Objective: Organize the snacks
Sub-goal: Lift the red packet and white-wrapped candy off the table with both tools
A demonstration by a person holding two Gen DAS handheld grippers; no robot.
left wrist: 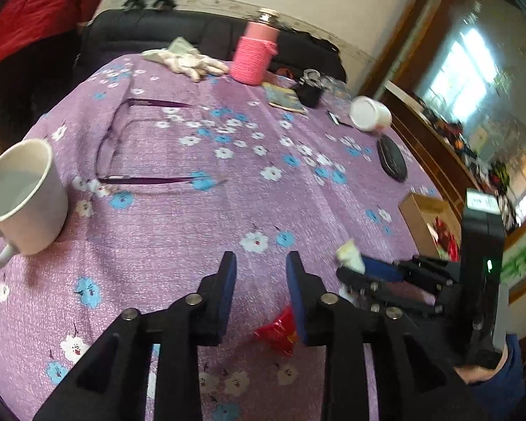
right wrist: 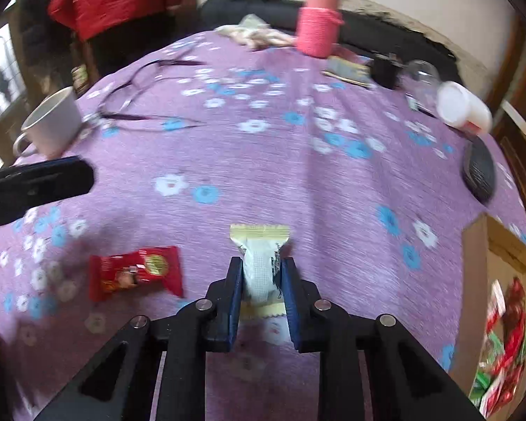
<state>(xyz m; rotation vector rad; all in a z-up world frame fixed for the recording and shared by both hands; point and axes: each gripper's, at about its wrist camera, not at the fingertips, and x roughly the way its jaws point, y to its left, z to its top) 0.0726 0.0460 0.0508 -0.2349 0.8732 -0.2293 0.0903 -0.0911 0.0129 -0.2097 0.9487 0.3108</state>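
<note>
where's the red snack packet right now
The red snack packet lies flat on the purple tablecloth, lower left in the right wrist view, beside the right gripper and its white snack.

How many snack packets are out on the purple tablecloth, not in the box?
2. A red packet lies loose on the cloth, and a white packet is pinched in the right gripper. More snacks fill the cardboard box, too jumbled to count.
</note>
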